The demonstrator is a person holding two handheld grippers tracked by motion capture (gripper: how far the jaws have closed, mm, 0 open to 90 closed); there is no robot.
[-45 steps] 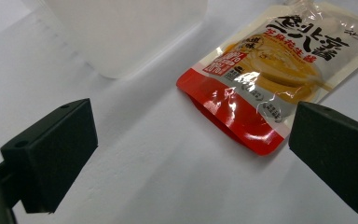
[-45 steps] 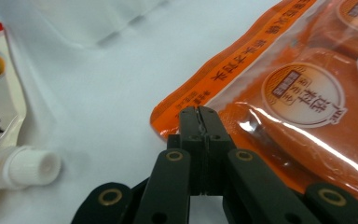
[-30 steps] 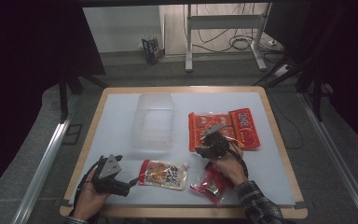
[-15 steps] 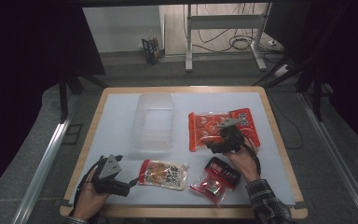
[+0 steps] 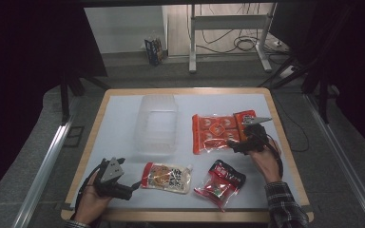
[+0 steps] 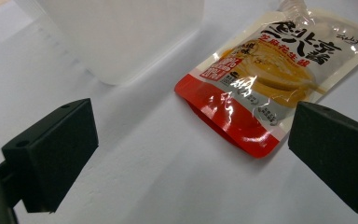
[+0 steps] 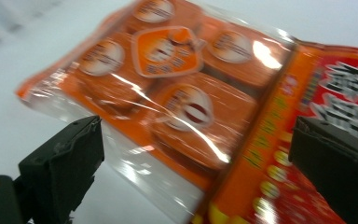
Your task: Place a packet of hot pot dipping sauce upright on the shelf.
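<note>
Desk (image 5: 123, 137): pale top with a wooden rim, carrying all items. Clear plastic tub (image 5: 156, 123): upright near the desk's middle, empty as far as can be told. Orange snack multipack (image 5: 218, 132): lies flat right of the tub; a glossy film bag (image 7: 177, 107) over separate inner packets, so probably light, floppy and slippery; best pinched at a flat sealed edge, not across the bulging packets. Yellow-and-red sauce pouch (image 5: 166, 176) and dark red packet (image 5: 221, 183): flat at the near edge. Right tool (image 5: 241, 145): over the multipack's near right corner, its jaws having just been opening, now wide with the film between them but unpressed. Left tool (image 5: 134, 186): jaws spread wide, empty, just beside the pouch (image 6: 265, 79).
</note>
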